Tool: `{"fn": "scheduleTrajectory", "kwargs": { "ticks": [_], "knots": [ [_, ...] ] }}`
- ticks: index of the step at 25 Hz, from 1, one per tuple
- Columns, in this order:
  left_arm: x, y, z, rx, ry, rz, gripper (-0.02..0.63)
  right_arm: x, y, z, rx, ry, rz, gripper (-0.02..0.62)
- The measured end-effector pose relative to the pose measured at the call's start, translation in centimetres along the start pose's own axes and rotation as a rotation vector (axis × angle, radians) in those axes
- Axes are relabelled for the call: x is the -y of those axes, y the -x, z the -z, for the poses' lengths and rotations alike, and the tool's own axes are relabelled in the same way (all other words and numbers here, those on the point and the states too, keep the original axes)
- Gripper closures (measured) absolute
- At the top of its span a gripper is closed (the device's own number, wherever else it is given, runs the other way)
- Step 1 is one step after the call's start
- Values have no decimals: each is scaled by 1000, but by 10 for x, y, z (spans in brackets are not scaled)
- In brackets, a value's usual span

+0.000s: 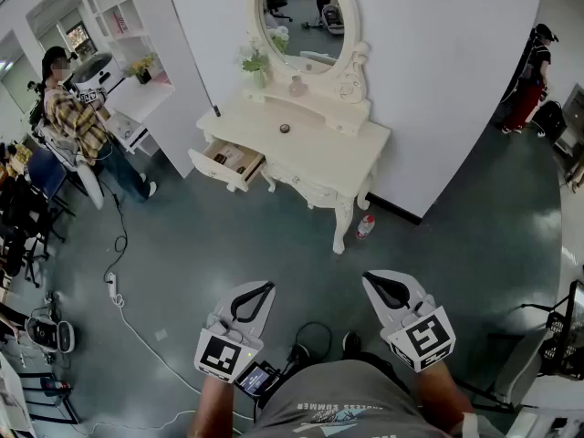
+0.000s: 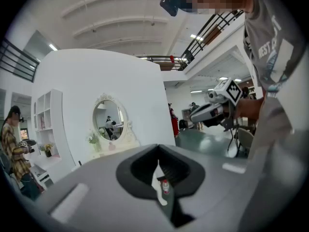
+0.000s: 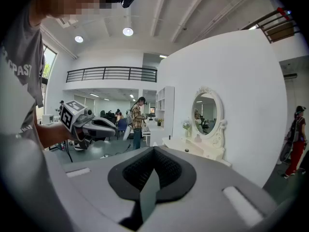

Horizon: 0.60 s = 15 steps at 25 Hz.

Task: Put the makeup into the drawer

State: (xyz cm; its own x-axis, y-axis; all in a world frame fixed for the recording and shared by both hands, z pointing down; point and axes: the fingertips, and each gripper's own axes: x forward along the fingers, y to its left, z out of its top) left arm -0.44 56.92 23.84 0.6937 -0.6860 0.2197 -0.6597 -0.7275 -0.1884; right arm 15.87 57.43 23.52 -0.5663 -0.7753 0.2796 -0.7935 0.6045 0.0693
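Plainly both are clenched & empty: left gripper (image 1: 260,292), right gripper (image 1: 376,284). Small round makeup (image 1: 285,128) sits on vanity top (image 1: 319,140), well apart at 12 o'clock. Open drawer (image 1: 230,161) is at its 7 o'clock; left gripper's nearer.

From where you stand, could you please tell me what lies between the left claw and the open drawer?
In the head view, only bare floor lies between the left claw and the open drawer; nothing stands there.
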Motion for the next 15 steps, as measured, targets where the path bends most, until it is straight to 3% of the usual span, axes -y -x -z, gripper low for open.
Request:
{"fn": "scheduleTrajectory", "kwargs": {
  "ticks": [15],
  "knots": [
    [-15,8,17,-2,25,22,604,-17,-16,1,-16,-2,6,595]
  ]
}}
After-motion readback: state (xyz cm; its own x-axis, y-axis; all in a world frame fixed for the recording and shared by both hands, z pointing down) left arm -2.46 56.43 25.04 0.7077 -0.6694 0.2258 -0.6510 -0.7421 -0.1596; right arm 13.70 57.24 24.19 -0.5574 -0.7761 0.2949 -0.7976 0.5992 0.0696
